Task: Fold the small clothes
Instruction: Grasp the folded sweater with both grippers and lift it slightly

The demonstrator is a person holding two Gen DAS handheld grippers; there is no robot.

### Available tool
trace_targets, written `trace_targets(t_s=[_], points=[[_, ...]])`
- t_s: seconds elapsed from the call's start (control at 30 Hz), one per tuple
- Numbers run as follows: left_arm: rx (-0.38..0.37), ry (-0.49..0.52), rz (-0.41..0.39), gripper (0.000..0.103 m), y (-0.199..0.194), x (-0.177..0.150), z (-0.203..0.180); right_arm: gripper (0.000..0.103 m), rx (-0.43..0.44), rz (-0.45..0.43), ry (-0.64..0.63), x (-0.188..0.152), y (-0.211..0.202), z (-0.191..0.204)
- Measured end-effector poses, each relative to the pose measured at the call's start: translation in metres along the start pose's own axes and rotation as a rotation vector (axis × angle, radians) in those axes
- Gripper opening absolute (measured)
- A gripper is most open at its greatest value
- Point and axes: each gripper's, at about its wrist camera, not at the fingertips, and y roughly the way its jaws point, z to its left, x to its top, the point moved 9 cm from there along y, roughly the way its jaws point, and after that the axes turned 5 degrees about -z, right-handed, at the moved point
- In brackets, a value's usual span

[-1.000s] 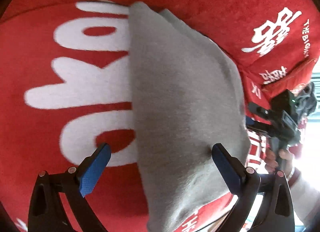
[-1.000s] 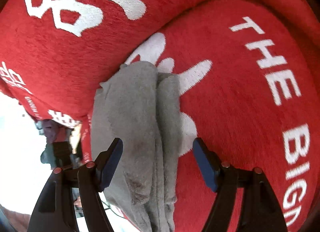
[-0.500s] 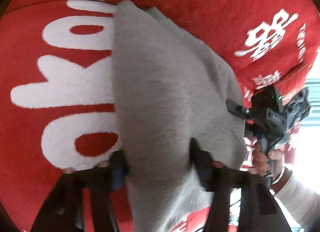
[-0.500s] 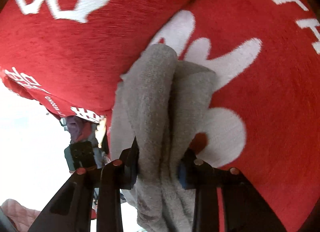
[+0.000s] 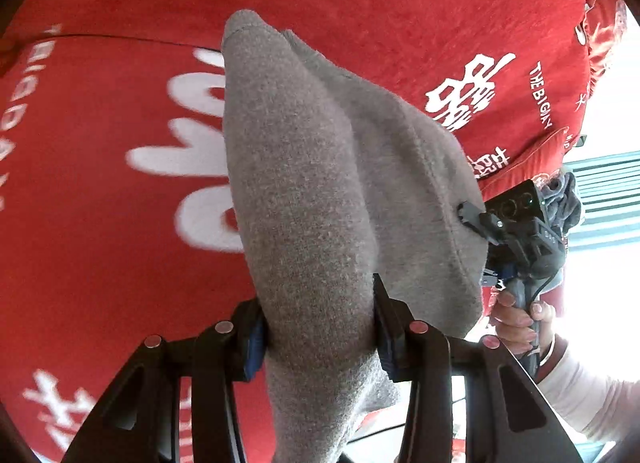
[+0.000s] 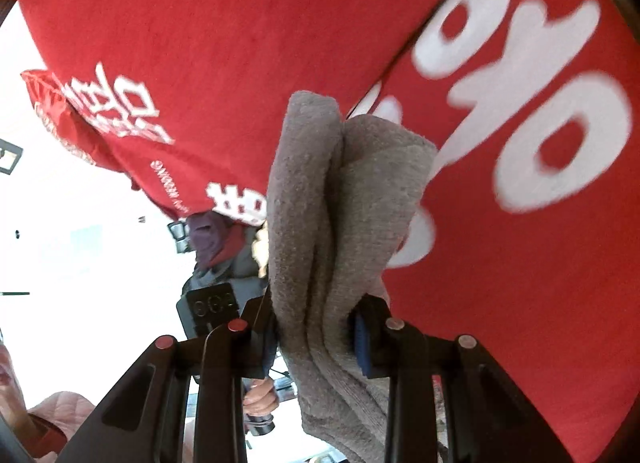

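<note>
A folded grey knit garment hangs lifted above the red cover. My left gripper is shut on its near edge, blue pads pressing both sides. In the left wrist view the right gripper bites the garment's far right edge, a hand holding its handle. In the right wrist view the grey garment shows as several stacked layers, and my right gripper is shut on them. The left gripper's body shows behind the cloth there.
A red cover with white lettering fills the surface under the garment, with a red cushion behind. Bright window light lies past the cover's edge. A white sleeve is at lower right.
Both grippers went from open around the garment to shut on it. The garment has since been raised off the red cover and both views have swung.
</note>
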Motion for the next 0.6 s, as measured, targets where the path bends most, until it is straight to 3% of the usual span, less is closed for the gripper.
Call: trace_targets(t_s=[0.17,0.3,0.43,0.53,0.6], points=[[0.064,-0.032,-0.012,0.045,-0.041,-0.025,0.045,0.033,0.013,0.045,0.021,-0.039,0.043,-0.001],[0.141,-0.045,-0.021,0.045,-0.042,-0.037,0.082,0.033,-0.045,0.068,0.030,-0.049,0.077,-0.017],[0.247,-0.040,-0.005,0.046,-0.034,-0.048,0.124,0.033,-0.257,0.090,-0.081,-0.047,0.094,-0.043],[0.238,-0.055,-0.017,0.055,-0.034,-0.050,0.130,0.034,-0.462,0.097,-0.217,-0.040,0.088,-0.061],[0.258,-0.039,-0.024,0.057,-0.034,-0.050,0.128,0.039,-0.522,0.100,-0.296,-0.040,0.082,-0.066]])
